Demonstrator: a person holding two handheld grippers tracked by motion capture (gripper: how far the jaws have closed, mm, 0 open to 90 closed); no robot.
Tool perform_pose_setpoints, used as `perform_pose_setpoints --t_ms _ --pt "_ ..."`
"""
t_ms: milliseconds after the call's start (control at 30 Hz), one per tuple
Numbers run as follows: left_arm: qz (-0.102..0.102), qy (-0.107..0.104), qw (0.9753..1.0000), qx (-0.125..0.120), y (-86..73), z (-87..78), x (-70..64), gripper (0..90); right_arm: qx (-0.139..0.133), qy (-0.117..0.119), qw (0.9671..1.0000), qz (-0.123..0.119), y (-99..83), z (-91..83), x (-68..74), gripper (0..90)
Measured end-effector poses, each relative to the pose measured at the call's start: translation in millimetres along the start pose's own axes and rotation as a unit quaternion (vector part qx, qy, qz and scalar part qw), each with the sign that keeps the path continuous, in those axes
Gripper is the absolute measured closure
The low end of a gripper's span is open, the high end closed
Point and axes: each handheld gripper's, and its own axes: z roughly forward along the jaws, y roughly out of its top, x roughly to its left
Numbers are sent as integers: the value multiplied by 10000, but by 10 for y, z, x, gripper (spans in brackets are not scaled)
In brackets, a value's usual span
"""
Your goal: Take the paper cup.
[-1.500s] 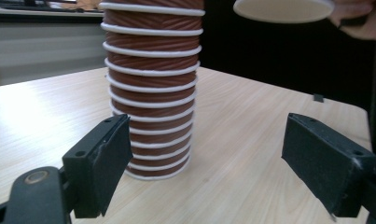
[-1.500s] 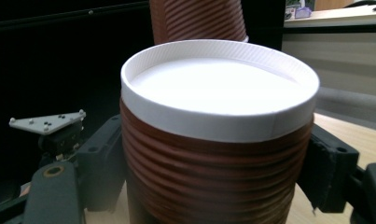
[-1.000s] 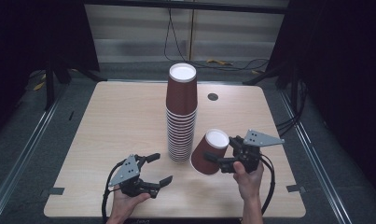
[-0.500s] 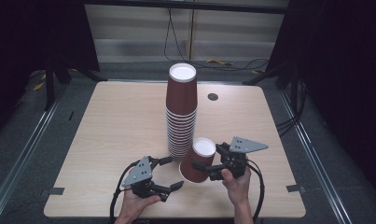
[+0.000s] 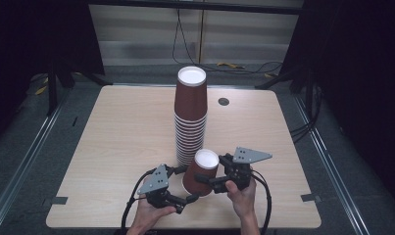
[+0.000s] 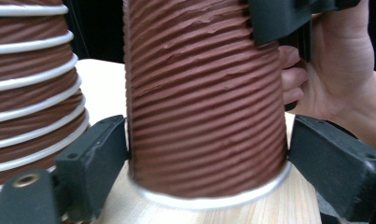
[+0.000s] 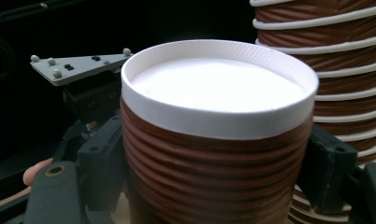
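Since half a second before, the left gripper (image 5: 185, 188) had slid right along the table's (image 5: 111, 147) near edge until its jaws stood on either side of the lone paper cup (image 5: 201, 172). In the left gripper view those jaws flanked the cup's (image 6: 206, 107) base near the white rim, the left one touching the ribbed brown wall and the right one just beside it, so they were spread around it rather than pinching. The cup stood upside down, lightly tilted, near the middle of the table's near edge, just in front of the tall stack of cups (image 5: 190, 117). The right gripper (image 5: 212, 180) was clamped on the cup's upper wall from the right. No brand, label or writing could be read on cups or grippers
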Motion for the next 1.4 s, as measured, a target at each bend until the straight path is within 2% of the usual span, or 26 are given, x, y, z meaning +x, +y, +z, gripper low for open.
perform_pose_setpoints --t_ms 133,200,300,500,533,633,933,1033,1333,1400 --pt "19 58 10000 20 3 40 -12 68 10 65 10000 -12 -12 43 17 217" --pt "-29 50 10000 -57 7 55 -19 66 -42 103 9999 -1 -20 35 12 217" --pt "-76 -7 10000 -33 17 85 -11 61 -56 111 9999 3 -28 36 15 217" --pt "-46 -32 10000 60 26 117 -2 74 -19 215 9998 -5 -33 82 33 217" --pt "-112 -46 9999 27 25 118 3 79 -28 203 9998 -5 -32 81 28 216" --pt "-125 -27 9999 42 29 124 4 79 -44 243 9997 14 -35 87 8 214" --pt "-34 34 10000 58 56 93 -10 108 -93 350 9993 -54 -29 90 4 199" --pt "-16 -12 9999 108 60 75 1 112 -78 396 9992 -64 -25 95 3 168" --pt "-29 72 9999 153 52 43 9 119 -5 384 9993 -39 -17 93 2 137" --pt "-109 124 9998 69 44 18 27 120 17 375 9993 -51 -16 88 4 136"
